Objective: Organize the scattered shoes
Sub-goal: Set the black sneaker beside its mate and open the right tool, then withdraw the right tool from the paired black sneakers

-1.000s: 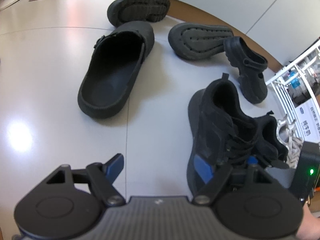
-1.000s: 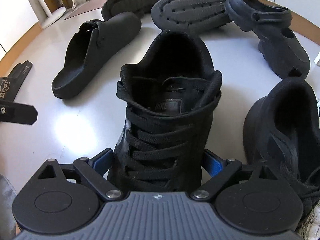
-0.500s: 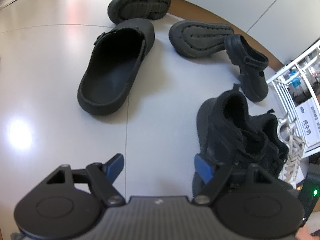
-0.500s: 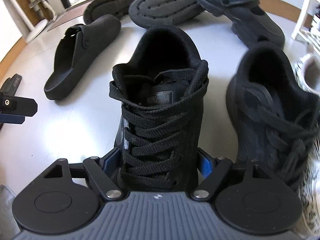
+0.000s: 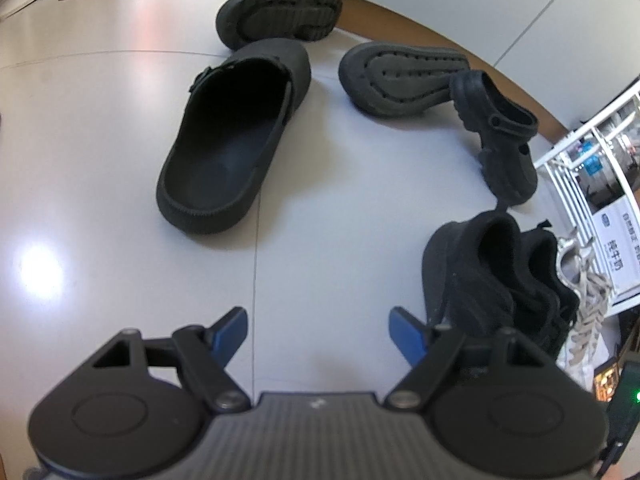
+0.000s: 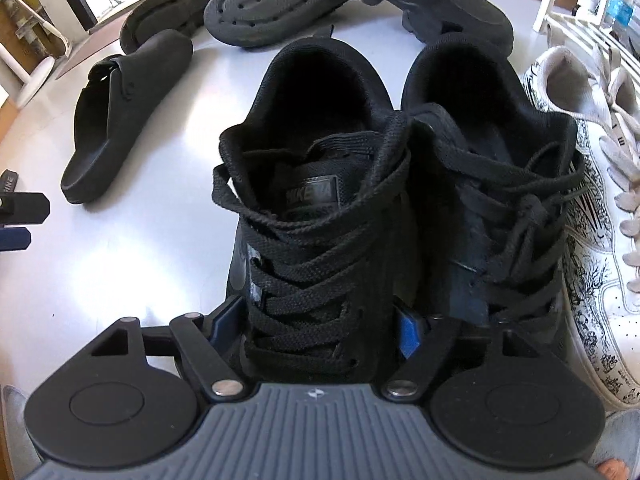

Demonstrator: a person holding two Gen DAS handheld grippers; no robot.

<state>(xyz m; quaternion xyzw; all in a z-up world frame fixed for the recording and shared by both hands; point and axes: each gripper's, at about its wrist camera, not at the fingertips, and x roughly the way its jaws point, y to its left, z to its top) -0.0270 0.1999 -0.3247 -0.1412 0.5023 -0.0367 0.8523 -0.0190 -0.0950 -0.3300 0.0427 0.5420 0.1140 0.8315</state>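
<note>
Broadly, the pale floor (image 5: 100, 140) filled both views, and the shoes lay on it in two groups: loose ones across the upper half of each frame and a tidier row at the right edge. In the left wrist view the open black clog (image 5: 232, 136) ran lengthwise from upper centre down toward lower left, heel end nearer the camera, with an overturned clog (image 5: 280, 12) sole-up touching its toe and a second overturned sole (image 5: 400, 76) to the right, a strapped clog (image 5: 504, 132) leaning beside that. In the right wrist view the held black sneaker (image 6: 320, 208) filled the centre, its long axis pointing straight up the frame away from the camera, heel farthest; its mate (image 6: 492, 184) stood parallel and pressed against it on the right, and a white patterned sneaker (image 6: 592, 248) sat just beyond that at the right edge. The right gripper (image 6: 320, 320) was clamped on the laced forefoot of the held sneaker, a blue pad showing on each side. The left gripper (image 5: 320, 330) stood spread wide with nothing between its fingers, aimed at bare floor, and the open clog lay ahead and left of it, so by my judgement the left hand was the nearer one for it.
</note>
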